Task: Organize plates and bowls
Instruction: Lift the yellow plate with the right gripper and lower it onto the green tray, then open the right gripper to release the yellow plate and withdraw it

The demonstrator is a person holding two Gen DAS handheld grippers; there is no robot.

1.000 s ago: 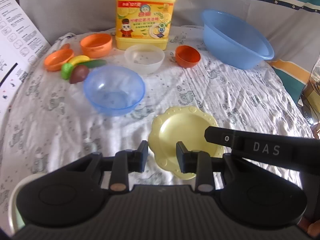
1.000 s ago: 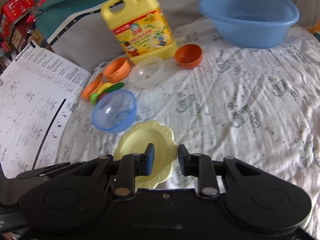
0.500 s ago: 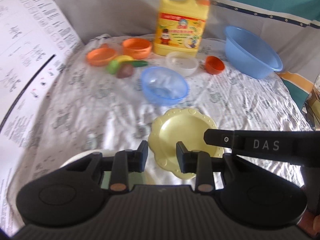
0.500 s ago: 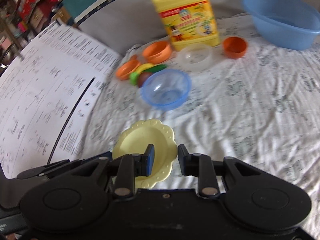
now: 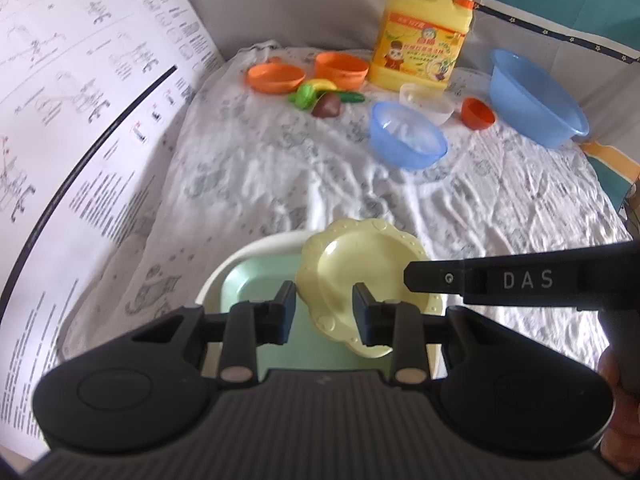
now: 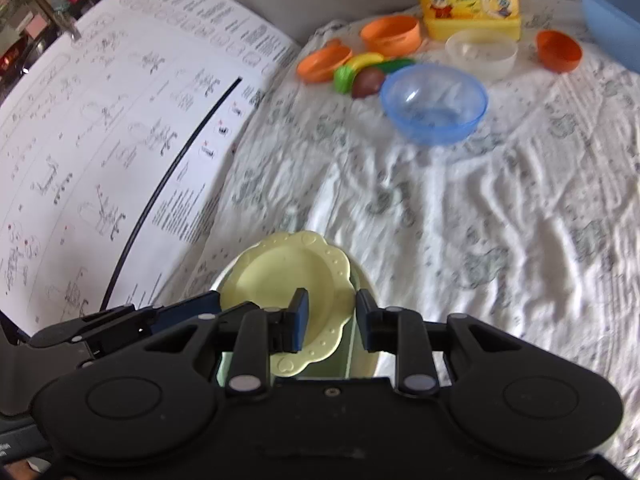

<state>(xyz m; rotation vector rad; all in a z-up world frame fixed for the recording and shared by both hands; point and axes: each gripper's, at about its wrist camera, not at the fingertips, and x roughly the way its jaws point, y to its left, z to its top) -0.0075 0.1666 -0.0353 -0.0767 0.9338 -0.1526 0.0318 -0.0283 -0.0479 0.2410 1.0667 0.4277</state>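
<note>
A pale yellow scalloped plate (image 5: 360,276) (image 6: 288,280) is held between both grippers, above a green plate (image 5: 256,284) that lies in a white dish (image 5: 240,260). My left gripper (image 5: 324,312) grips the plate's near rim. My right gripper (image 6: 330,320) grips its rim from the other side and shows as a black finger (image 5: 500,280) in the left wrist view. A clear blue bowl (image 5: 408,140) (image 6: 434,104), a clear white bowl (image 5: 428,102), a small orange bowl (image 5: 478,114), an orange bowl (image 5: 340,68) and an orange plate (image 5: 276,78) stand further back.
A yellow detergent jug (image 5: 420,44) and a big blue basin (image 5: 536,100) stand at the back. Toy fruit (image 5: 320,96) lies by the orange dishes. A large printed sheet (image 5: 80,120) rises along the left. The cloth (image 6: 480,220) is wrinkled.
Both grippers have carried the yellow plate back and to the left, away from the bowls. The green plate and white dish have come into view beneath it.
</note>
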